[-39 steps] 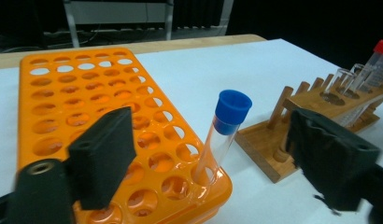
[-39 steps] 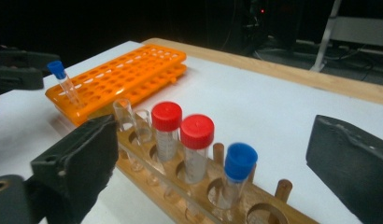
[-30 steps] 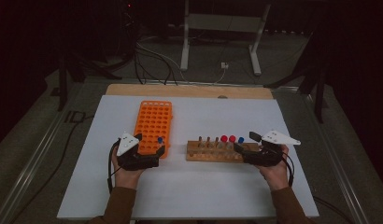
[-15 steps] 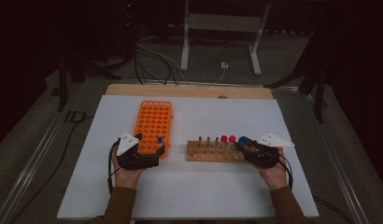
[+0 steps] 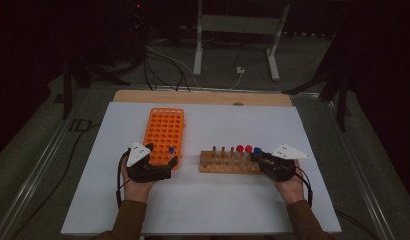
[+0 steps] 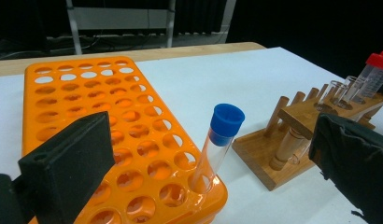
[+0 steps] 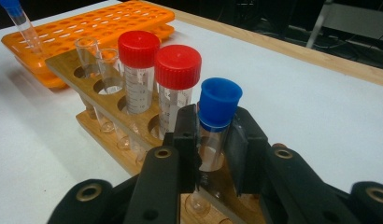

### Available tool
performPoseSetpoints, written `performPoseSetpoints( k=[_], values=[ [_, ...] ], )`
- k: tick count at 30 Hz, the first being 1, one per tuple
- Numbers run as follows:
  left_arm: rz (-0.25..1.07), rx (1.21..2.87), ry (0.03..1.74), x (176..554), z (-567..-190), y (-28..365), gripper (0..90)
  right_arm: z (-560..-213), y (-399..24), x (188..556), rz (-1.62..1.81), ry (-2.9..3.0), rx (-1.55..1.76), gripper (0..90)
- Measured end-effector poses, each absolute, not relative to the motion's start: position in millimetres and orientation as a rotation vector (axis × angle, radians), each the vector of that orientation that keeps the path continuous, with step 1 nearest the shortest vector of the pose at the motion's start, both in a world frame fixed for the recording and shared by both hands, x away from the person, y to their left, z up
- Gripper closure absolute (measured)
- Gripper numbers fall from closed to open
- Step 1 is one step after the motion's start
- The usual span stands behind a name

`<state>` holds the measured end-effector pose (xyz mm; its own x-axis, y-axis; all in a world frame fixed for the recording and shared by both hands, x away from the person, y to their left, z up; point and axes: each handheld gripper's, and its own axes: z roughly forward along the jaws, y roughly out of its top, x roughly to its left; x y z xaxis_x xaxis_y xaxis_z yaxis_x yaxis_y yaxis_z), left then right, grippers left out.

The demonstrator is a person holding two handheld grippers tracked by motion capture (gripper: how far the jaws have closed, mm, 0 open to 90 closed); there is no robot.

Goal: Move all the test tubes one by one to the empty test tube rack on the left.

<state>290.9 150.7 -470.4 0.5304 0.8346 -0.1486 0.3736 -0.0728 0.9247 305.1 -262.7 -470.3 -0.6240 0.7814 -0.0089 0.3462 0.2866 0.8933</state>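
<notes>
- The right claw (image 7: 213,140) has just been closing and is now clamped on the blue-capped tube (image 7: 216,126), just under its cap; the tube stands in the end hole of the wooden rack (image 7: 87,70).
- Lift straight up along the hole so the tube clears the wood without tilting the rack.
- Mind the red-capped tubes (image 7: 178,88) just beside.
- The left claw (image 6: 199,154) stands apart over the orange rack (image 6: 115,121) on the tabletop (image 5: 218,200), around another blue-capped tube (image 6: 217,144) without touching it.
</notes>
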Motion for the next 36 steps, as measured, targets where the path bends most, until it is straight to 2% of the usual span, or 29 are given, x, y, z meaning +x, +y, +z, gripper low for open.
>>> performPoseSetpoints(
  k=[12,36],
  values=[
    [0.529,1.686,1.029,291.4,-471.2,148.9,0.7,-468.6,-263.6,304.2,1.323,2.103,1.009,76.1],
    [0.521,1.687,1.012,290.3,-467.7,146.7,0.7,-439.3,-276.6,297.8,1.451,2.007,1.02,76.1]
  ],
)
